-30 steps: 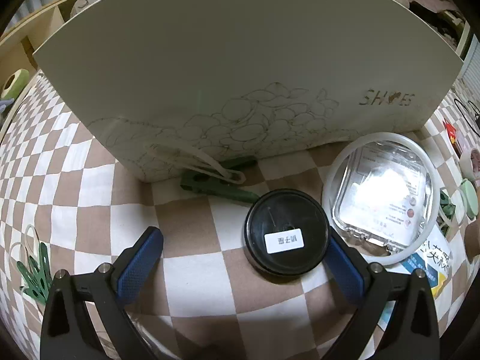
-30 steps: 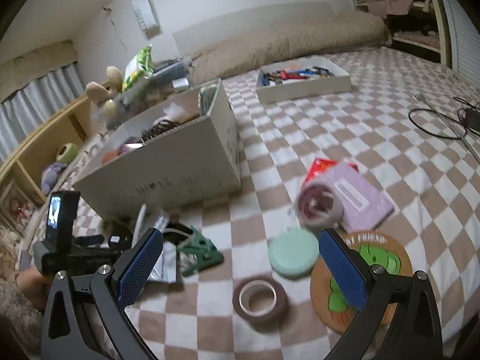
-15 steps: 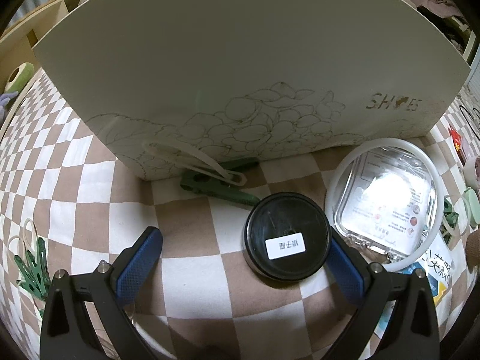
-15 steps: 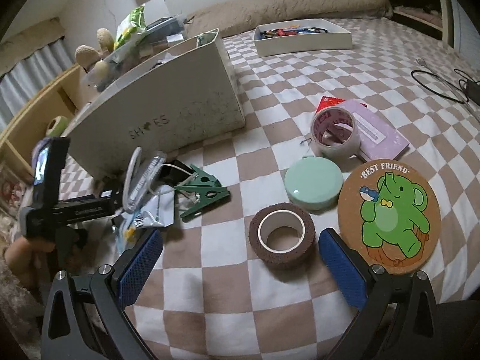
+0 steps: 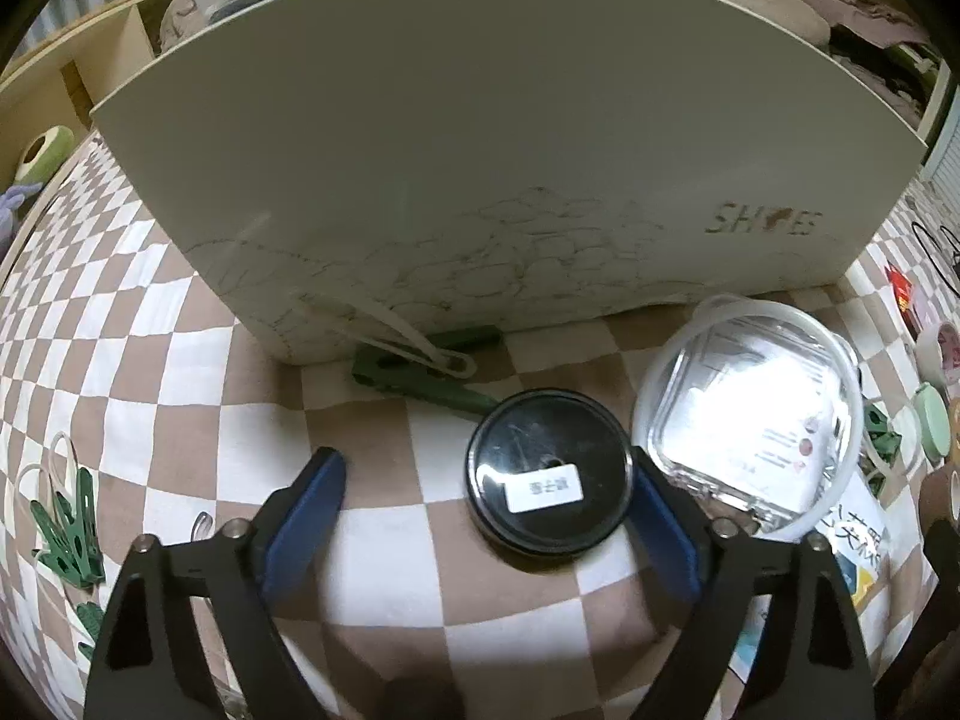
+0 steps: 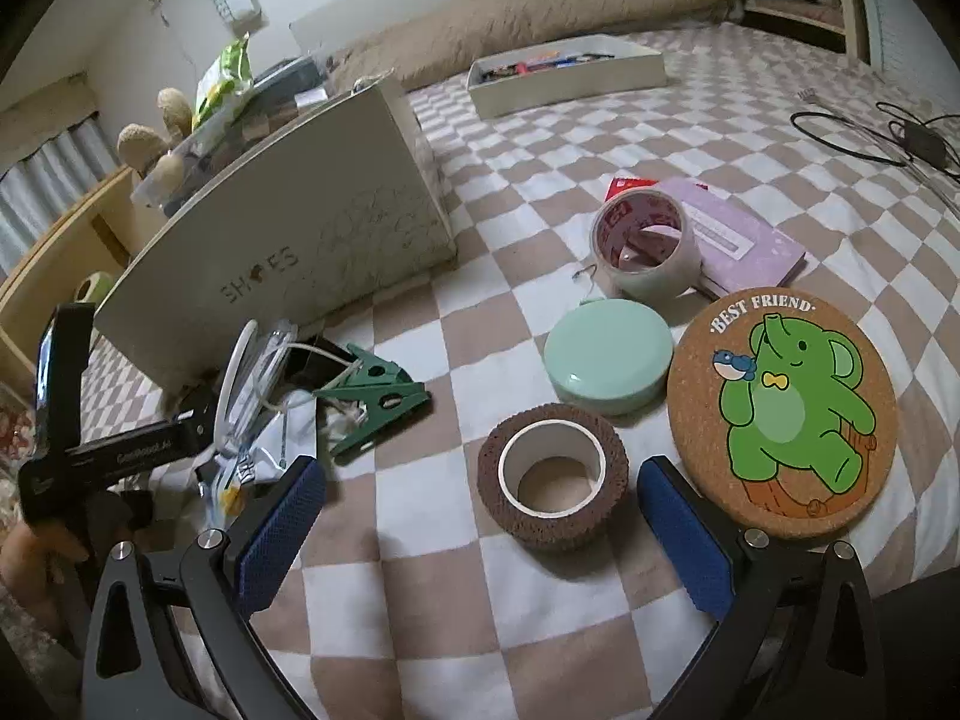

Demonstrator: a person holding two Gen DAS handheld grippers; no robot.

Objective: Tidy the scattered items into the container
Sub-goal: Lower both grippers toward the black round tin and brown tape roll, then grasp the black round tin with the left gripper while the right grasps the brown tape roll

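Since the earlier frames the right gripper (image 6: 477, 531) had dropped closer to the brown tape roll (image 6: 552, 474), jaws spread and empty, the roll between them untouched. The left gripper (image 5: 487, 495) had just been narrowing around the black round tin (image 5: 549, 477); its right pad touched the rim, its left pad stood clear. The white shoe box (image 5: 480, 150) hid its contents from the left view; only the right view showed items heaped above its rim, blurred, and the cork elephant coaster (image 6: 783, 414).
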